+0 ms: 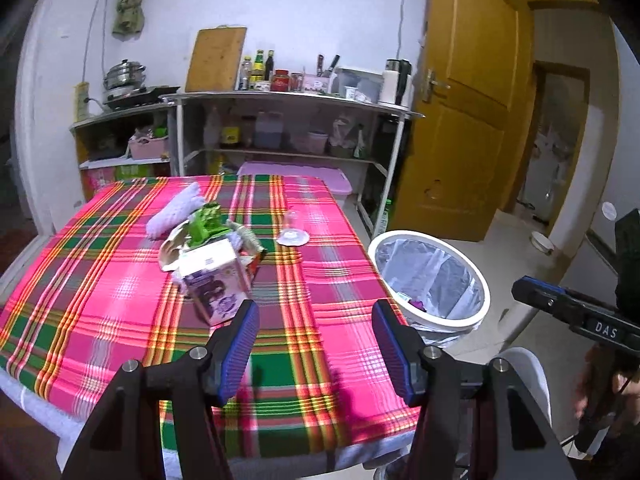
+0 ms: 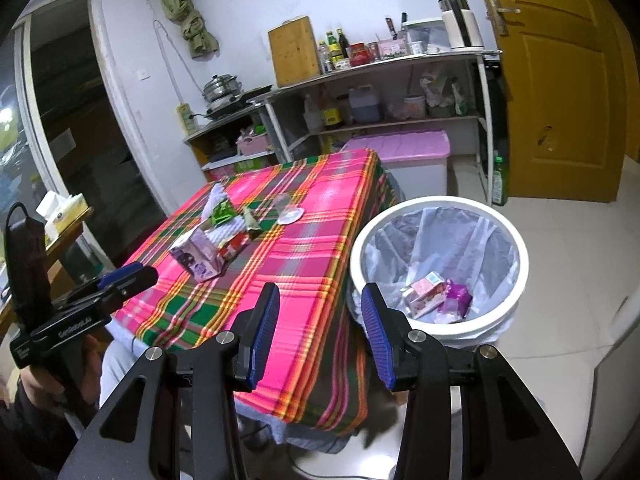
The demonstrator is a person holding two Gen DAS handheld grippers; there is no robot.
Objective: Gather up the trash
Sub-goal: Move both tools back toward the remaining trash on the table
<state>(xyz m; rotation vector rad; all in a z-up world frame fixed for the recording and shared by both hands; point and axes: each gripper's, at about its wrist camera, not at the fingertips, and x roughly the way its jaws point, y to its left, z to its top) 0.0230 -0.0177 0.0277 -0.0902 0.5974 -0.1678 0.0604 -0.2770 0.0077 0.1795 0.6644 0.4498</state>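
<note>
A purple and white carton (image 1: 214,286) lies on the plaid tablecloth (image 1: 120,280), with a green wrapper (image 1: 206,222), white foam netting (image 1: 176,210) and other scraps behind it. My left gripper (image 1: 316,320) hovers open just in front of the carton, nothing between its blue pads. A white bin (image 1: 430,280) with a clear liner stands off the table's right side. In the right wrist view my right gripper (image 2: 320,304) is open and empty above the table's near corner, beside the bin (image 2: 440,264), which holds a pink carton (image 2: 426,292) and purple wrappers. The carton (image 2: 198,256) on the table shows there too.
An upturned clear cup (image 1: 294,226) on a white lid sits mid-table. Shelves (image 1: 288,128) with bottles, a cutting board and a kettle line the back wall. A pink-lidded tub (image 2: 404,156) stands past the table. A yellow door (image 1: 460,100) is at the right.
</note>
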